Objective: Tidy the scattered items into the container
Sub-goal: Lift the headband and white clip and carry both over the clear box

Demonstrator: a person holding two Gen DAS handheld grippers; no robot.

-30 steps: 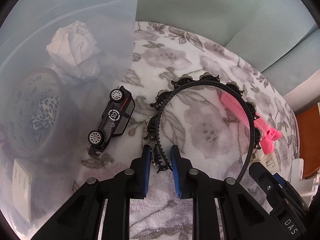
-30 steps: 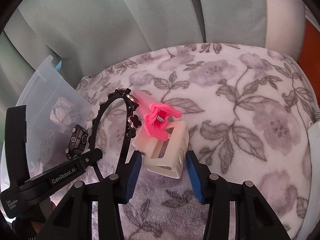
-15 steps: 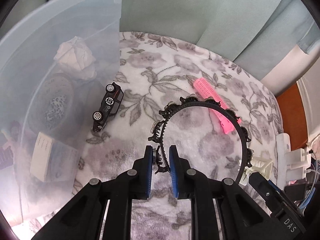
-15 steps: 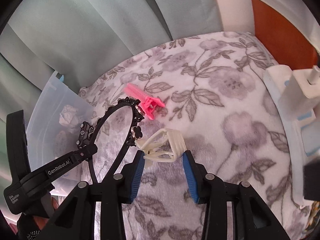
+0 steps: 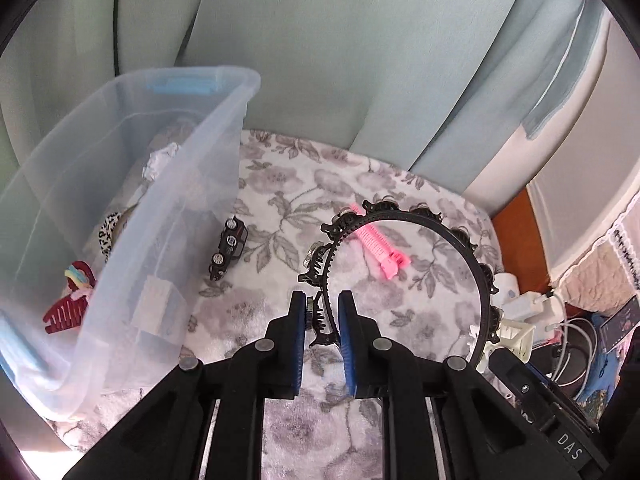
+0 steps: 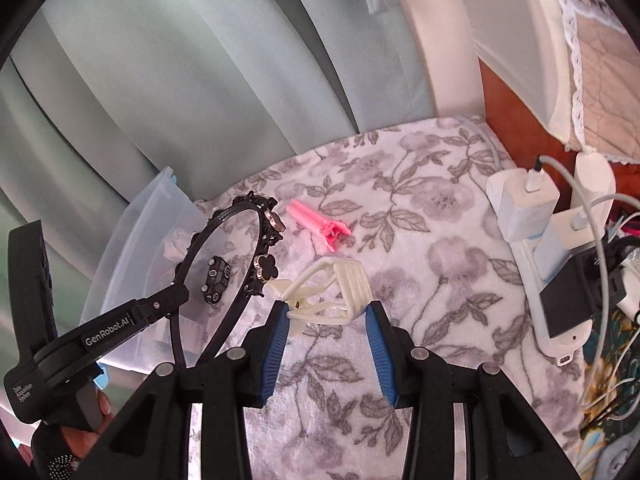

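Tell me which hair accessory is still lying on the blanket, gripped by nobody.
The pink hair clip. It lies loose on the floral blanket, while the left gripper holds the black headband and the right gripper holds the cream claw clip.

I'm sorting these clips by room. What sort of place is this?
Probably a bedroom: a floral fleece blanket as the surface, pale green curtains behind, and chargers on a power strip beside it.

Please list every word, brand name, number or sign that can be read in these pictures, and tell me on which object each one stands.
"GenRobot.AI": white print on the black left gripper, along its arm, right wrist view.
"Data Acquisition System": small white print lower on that same body.
"DAS": white print on the black right gripper, at its body, left wrist view.
Small black toy car: no marking readable here.
Pale box inside the clear plastic container: blurred, unreadable.
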